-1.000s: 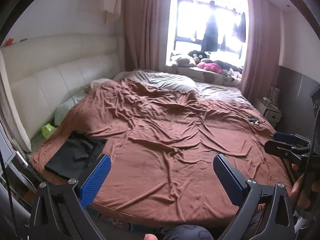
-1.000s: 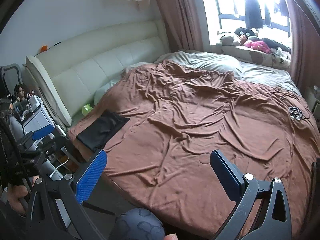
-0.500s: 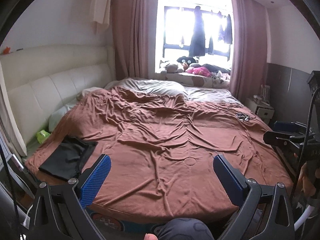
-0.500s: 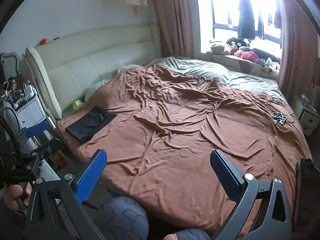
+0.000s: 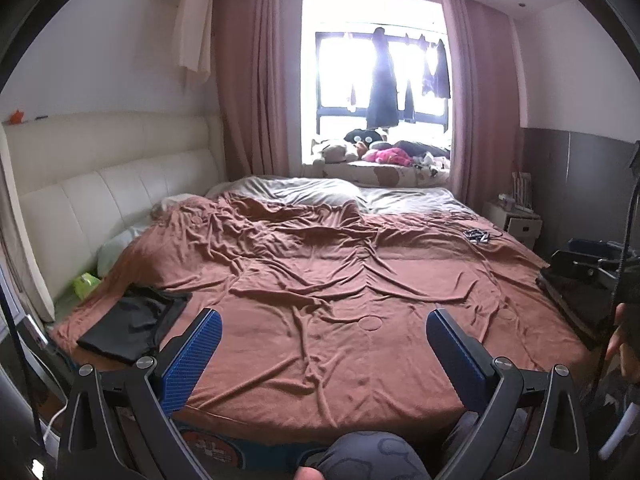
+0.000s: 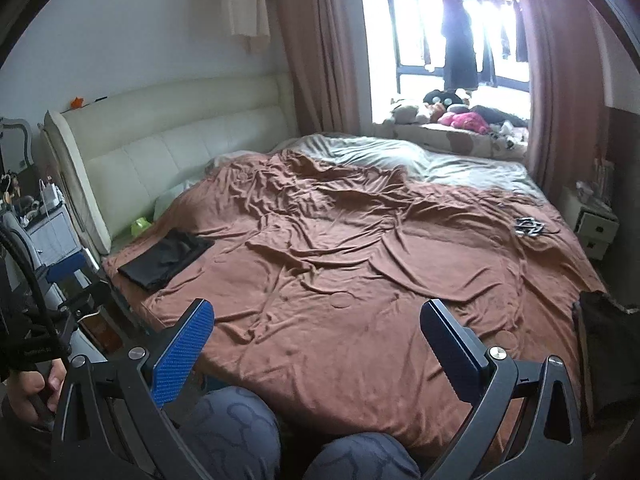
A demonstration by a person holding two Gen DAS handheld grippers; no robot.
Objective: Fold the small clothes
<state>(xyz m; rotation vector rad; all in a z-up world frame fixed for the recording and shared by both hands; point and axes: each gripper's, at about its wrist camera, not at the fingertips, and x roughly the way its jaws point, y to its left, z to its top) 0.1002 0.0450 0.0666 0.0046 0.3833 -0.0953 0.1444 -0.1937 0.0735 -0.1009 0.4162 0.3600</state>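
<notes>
One folded black garment point(image 5: 134, 322) lay flat on our brown bedspread point(image 5: 340, 292); both our left gripper point(image 5: 322, 338) and right gripper point(image 6: 316, 330) gaped wide, empty.

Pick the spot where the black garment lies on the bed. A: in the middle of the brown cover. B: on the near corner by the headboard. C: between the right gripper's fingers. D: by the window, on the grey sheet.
B: the black garment lies flat on the brown cover's near corner, beside the cream headboard.

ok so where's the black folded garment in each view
Left wrist: black garment lower left, on the bed's near left corner, just beyond the left finger.
Right wrist: black garment left of centre, same corner.
Shared landmark: green packet by the headboard, just behind it.
</notes>
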